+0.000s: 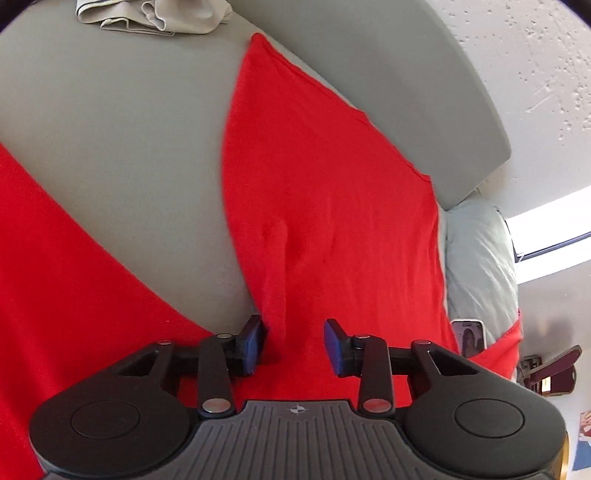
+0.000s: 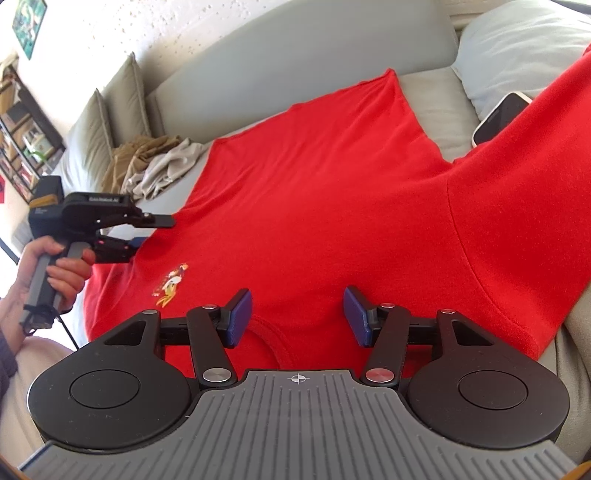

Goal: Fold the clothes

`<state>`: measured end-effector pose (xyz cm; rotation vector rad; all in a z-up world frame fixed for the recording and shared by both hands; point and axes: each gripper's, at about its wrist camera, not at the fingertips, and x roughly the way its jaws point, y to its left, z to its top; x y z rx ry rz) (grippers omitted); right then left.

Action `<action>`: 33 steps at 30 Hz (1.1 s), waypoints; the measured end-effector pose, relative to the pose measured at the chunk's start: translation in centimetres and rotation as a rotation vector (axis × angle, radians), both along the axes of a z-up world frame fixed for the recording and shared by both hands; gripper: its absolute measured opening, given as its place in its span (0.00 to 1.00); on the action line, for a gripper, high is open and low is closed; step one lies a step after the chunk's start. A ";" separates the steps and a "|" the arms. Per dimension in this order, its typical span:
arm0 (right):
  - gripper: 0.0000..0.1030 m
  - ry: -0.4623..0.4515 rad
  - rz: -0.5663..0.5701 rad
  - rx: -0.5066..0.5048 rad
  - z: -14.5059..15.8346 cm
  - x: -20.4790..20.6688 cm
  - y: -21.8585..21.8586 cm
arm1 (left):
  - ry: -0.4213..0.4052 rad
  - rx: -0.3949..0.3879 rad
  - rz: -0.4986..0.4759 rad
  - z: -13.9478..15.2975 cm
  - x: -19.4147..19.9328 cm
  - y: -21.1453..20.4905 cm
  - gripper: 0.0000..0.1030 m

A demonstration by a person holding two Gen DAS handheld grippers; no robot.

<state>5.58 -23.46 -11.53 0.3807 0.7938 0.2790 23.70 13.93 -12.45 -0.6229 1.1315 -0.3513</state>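
Note:
A red T-shirt lies spread face up on a grey sofa seat, with a small colourful logo on the chest. Its collar is just under my right gripper, which is open and empty above the neckline. In the right wrist view my left gripper is at the shirt's left edge, jaws apart around the cloth there. In the left wrist view the left gripper is open, with a raised ridge of the red shirt between its pads.
A crumpled beige and tan garment pile lies at the far end of the sofa; it also shows in the left wrist view. A phone rests by a pale cushion, partly under the sleeve. Sofa backrest runs behind.

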 end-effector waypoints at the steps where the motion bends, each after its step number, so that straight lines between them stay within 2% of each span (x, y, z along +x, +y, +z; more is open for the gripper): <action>1: 0.56 0.001 0.001 0.000 0.0 0.0 0.0 | 0.007 0.011 0.000 0.1 0.0 0.0 0.17; 2: 0.56 0.000 0.003 -0.002 0.0 0.0 0.0 | 0.016 0.026 0.001 0.1 -0.2 0.2 0.07; 3: 0.56 0.000 0.006 -0.005 0.0 0.0 0.0 | 0.021 0.041 0.003 0.2 -0.4 0.5 0.02; 5: 0.56 -0.003 0.013 -0.016 0.1 0.0 0.1 | -0.017 0.062 0.055 1.0 -1.5 1.6 0.02; 7: 0.56 -0.006 0.018 -0.026 0.1 0.0 0.2 | -0.103 0.092 0.140 2.3 -2.8 2.8 0.01; 10: 0.56 -0.009 0.016 -0.037 0.1 0.0 0.3 | -0.223 0.253 0.281 4.2 -4.5 4.5 0.00; 12: 0.56 -0.010 0.016 -0.044 0.1 0.0 0.5 | -0.220 0.219 0.294 4.0 -4.8 5.6 0.00; 13: 0.57 -0.011 0.016 -0.045 0.1 0.0 0.5 | -0.217 0.182 0.278 3.7 -4.9 5.7 0.00; 15: 0.58 -0.012 0.018 -0.048 0.1 0.0 0.6 | -0.236 0.163 0.209 3.6 -5.0 4.7 0.00; 16: 0.58 -0.011 0.017 -0.047 0.2 0.0 0.6 | -0.255 0.182 0.169 3.6 -5.0 4.0 0.03; 18: 0.60 -0.010 0.013 -0.040 0.2 0.1 0.6 | -0.289 0.209 0.098 3.8 -5.2 2.7 0.16; 20: 0.62 -0.006 0.009 -0.034 0.3 0.1 0.7 | -0.320 0.227 0.062 4.3 -6.0 1.9 0.17; 22: 0.62 0.007 -0.008 -0.032 0.8 0.1 0.7 | -0.333 0.297 0.043 5.1 -7.3 0.3 0.19; 24: 0.61 0.018 -0.032 -0.022 1.6 -0.3 0.5 | -0.323 0.420 0.026 6.0 -9.3 -1.7 0.25; 25: 0.60 0.017 -0.043 -0.020 2.1 -0.6 0.3 | -0.308 0.476 0.045 6.3 -10.6 -2.5 0.25; 26: 0.59 0.013 -0.058 -0.035 2.7 -1.0 0.2 | -0.292 0.522 0.069 6.6 -11.8 -3.2 0.30; 27: 0.59 0.012 -0.073 -0.053 3.3 -1.4 -0.1 | -0.273 0.519 0.121 6.8 -13.2 -3.3 0.38; 28: 0.59 0.009 -0.085 -0.062 3.8 -1.9 -0.4 | -0.235 0.474 0.203 7.0 -14.7 -2.7 0.41; 30: 0.58 -0.006 -0.102 -0.040 4.7 -3.0 -1.4 | -0.156 0.357 0.331 7.0 -17.4 -1.5 0.42; 32: 0.58 -0.019 -0.112 -0.008 5.2 -4.2 -2.4 | -0.111 0.248 0.379 6.0 -19.2 -0.8 0.41; 33: 0.58 -0.025 -0.117 0.005 5.2 -4.7 -2.9 | -0.090 0.223 0.391 5.2 -19.8 -0.6 0.40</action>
